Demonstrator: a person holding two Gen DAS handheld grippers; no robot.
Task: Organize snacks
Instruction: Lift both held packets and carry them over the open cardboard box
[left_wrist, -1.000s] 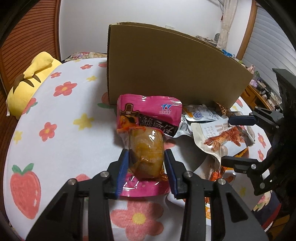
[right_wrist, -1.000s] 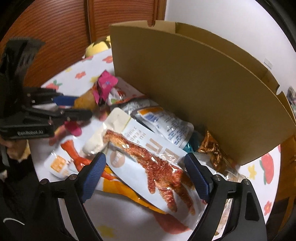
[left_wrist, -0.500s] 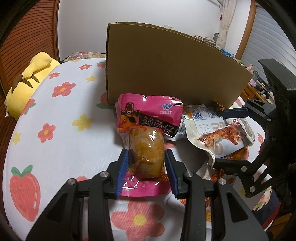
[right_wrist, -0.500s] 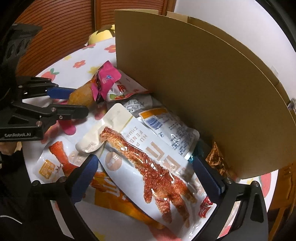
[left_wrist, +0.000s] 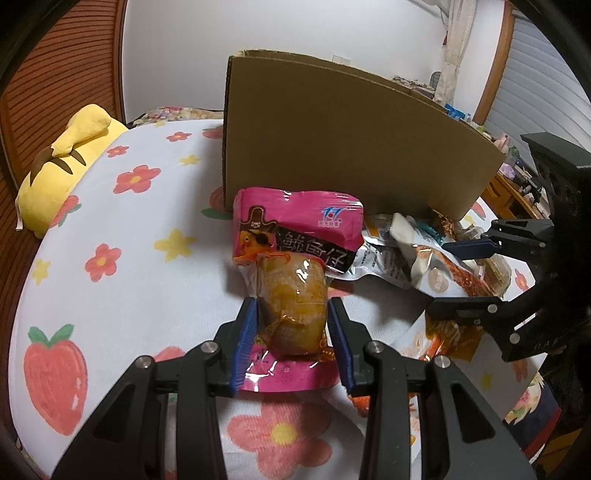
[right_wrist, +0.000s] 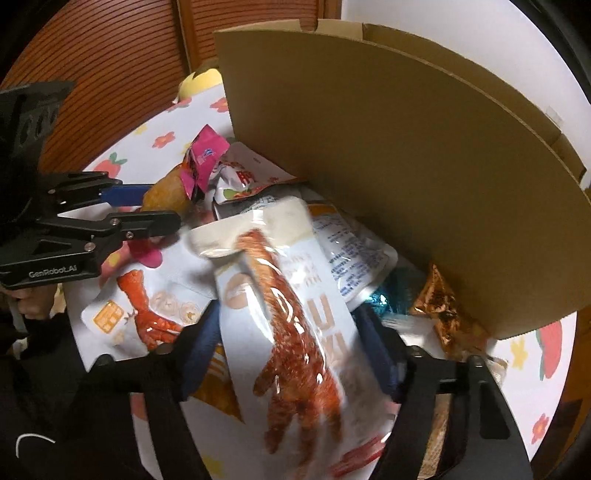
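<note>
- My left tongs (left_wrist: 291, 325) are closed on the pink snack pouch (left_wrist: 295, 236), the blue pads pressing either side of its clear lower window where the brown, lumpy food shows.
- That pouch sits on the flower-and-strawberry cloth (left_wrist: 122, 258) covering the counter, its top edge just in front of the cardboard box (left_wrist: 351, 140) wall.
- From the right wrist view I see the same grip side-on: the pouch's crumpled pink top (right_wrist: 205, 162) sticks up past the left tongs, close to the box corner.
- My right tongs (right_wrist: 291, 354) are drawn in on the white chicken-foot packet (right_wrist: 291, 314), a blue pad against each long edge; the view is motion-blurred, so I cannot tell how firm the contact is.
- The packet lies on top of the heap, its red foot picture running towards me, its upper end near the box wall.
- Under it on the left lies a second white packet (right_wrist: 140, 302) with an orange-red foot print.
- To the right, tucked against the cardboard, are a silver-white printed sachet (right_wrist: 351, 254), something teal (right_wrist: 380, 295) and a crinkled copper-gold wrapper (right_wrist: 443, 310).
- A yellow plush toy (left_wrist: 70, 162) rests at the far left edge of the cloth, well apart from the snacks.
- Wooden slatted panels (right_wrist: 110, 74) stand behind.
</note>
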